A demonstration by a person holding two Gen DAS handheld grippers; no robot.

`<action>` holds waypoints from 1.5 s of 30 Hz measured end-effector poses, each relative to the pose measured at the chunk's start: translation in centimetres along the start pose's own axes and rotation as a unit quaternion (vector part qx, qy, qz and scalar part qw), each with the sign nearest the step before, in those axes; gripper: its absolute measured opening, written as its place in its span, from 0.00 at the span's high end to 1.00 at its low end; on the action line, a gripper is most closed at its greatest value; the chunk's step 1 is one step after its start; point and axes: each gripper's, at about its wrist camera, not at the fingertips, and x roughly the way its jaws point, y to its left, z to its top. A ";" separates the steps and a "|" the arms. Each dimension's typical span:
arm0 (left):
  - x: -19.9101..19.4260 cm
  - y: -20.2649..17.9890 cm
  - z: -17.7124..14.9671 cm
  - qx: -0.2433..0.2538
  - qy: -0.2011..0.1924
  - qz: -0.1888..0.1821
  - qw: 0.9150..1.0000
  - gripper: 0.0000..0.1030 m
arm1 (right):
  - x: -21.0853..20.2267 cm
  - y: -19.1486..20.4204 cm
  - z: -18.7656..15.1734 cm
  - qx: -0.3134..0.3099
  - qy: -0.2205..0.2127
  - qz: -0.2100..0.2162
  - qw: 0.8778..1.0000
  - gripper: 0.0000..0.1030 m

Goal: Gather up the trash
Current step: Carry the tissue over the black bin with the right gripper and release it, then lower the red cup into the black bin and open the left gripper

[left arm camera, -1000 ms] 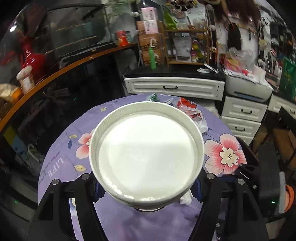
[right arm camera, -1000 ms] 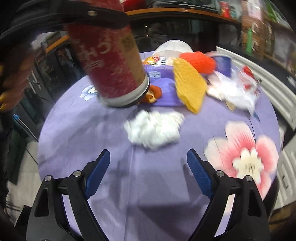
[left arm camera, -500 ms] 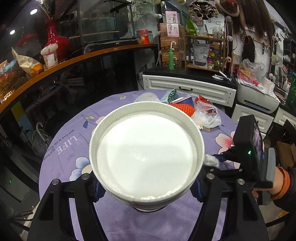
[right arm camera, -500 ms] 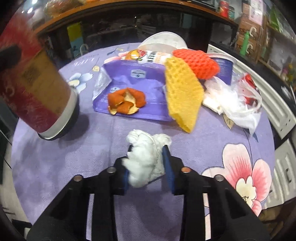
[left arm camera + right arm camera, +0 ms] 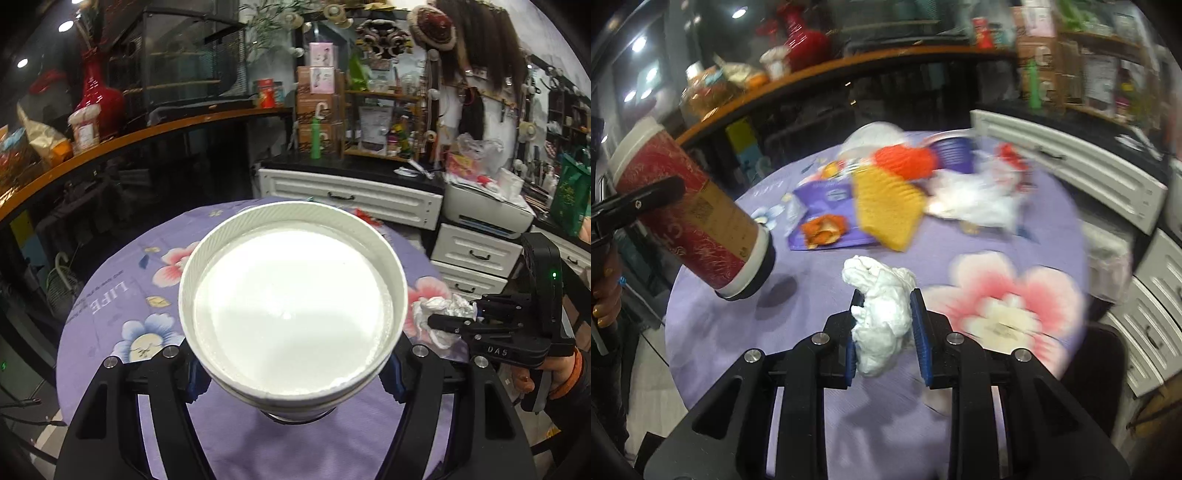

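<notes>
My left gripper (image 5: 291, 365) is shut on a tall red paper cup (image 5: 690, 218) with a white rim; its open white inside (image 5: 291, 314) fills the left wrist view. It is held tilted above the purple flowered tablecloth (image 5: 798, 332). My right gripper (image 5: 884, 325) is shut on a crumpled white tissue (image 5: 882, 317) and holds it above the table. The tissue also shows in the left wrist view (image 5: 439, 314), just right of the cup, in the right gripper (image 5: 448, 319).
More trash lies at the table's far side: a purple wrapper (image 5: 827, 206) with orange peel (image 5: 822, 229), a yellow sponge cloth (image 5: 886, 206), an orange knit piece (image 5: 905, 160), a white plastic bag (image 5: 975, 199). White drawers (image 5: 351, 195) stand beyond the table.
My right gripper closed on the tissue and lifted it off the table toward the cup. My left gripper drew the cup back and up, tilted.
</notes>
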 end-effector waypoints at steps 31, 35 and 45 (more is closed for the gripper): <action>11.2 -25.9 -0.3 0.097 0.056 -0.185 0.976 0.32 | 3.0 -21.8 -18.0 0.199 0.118 -0.207 0.951 0.41; 12.9 -27.3 -1.5 0.099 0.076 -0.184 0.975 0.32 | 0.0 -22.5 -17.5 0.200 0.090 -0.243 0.945 0.41; 18.0 -30.9 -5.7 0.116 0.134 -0.166 0.970 0.32 | -6.6 -24.6 -18.1 0.234 0.048 -0.306 0.922 0.41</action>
